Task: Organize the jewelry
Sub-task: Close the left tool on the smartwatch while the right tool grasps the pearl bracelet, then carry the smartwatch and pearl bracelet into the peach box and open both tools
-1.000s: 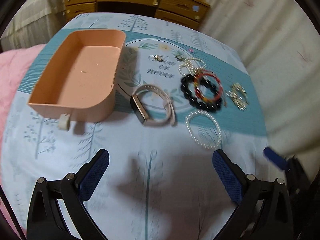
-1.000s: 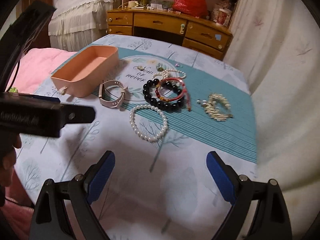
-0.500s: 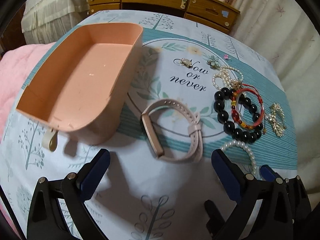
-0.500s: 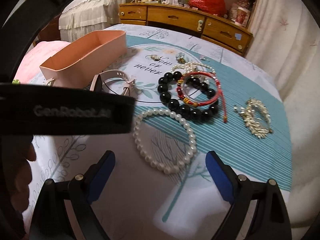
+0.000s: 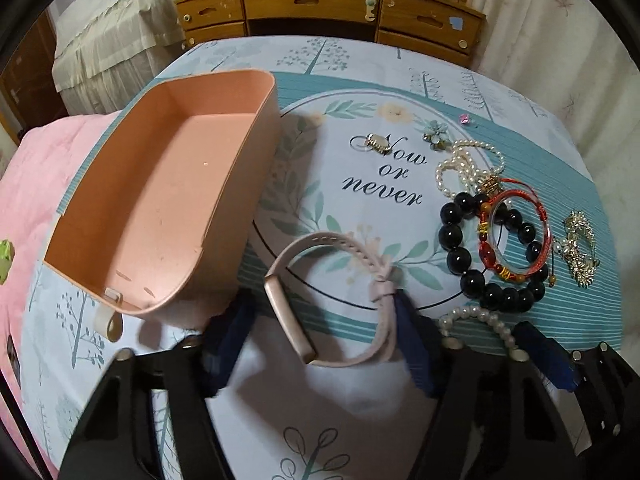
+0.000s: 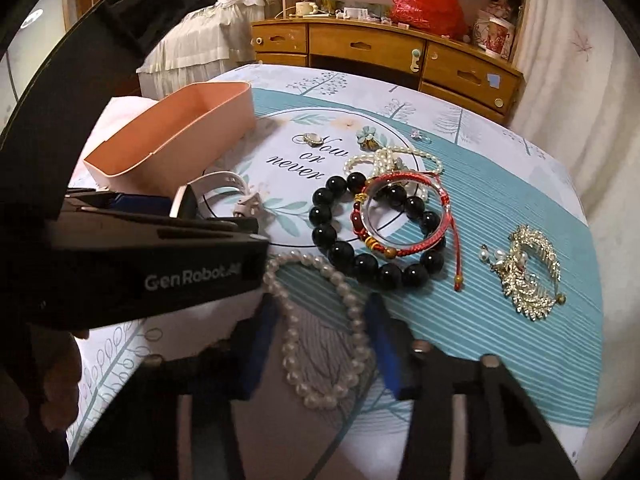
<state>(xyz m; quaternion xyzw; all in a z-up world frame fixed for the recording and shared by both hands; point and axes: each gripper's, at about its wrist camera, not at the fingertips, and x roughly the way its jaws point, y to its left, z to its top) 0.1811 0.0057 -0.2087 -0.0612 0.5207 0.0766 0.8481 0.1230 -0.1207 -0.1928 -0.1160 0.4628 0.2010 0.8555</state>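
Note:
A pink band watch point(image 5: 332, 300) lies on the cloth beside an empty pink box point(image 5: 160, 216). My left gripper point(image 5: 320, 340) is open, its blue fingers on either side of the watch. A white pearl bracelet point(image 6: 320, 328) lies between the fingers of my right gripper point(image 6: 320, 344), which is open and close around it. A black bead bracelet point(image 6: 372, 236) with a red cord bracelet point(image 6: 404, 216) on it lies beyond. The left gripper's body point(image 6: 140, 264) covers the left of the right wrist view.
A pearl strand point(image 5: 468, 164), a gold comb ornament point(image 6: 528, 272), a flower brooch point(image 5: 436, 136), a small ring point(image 5: 378, 144) and a pink stud point(image 5: 464, 119) lie on the cloth. A pink blanket point(image 5: 24, 200) is at left. A wooden dresser point(image 5: 328, 8) stands behind.
Both grippers have moved forward and down to the table and their fingers have narrowed: the left around the watch, the right around the pearl bracelet.

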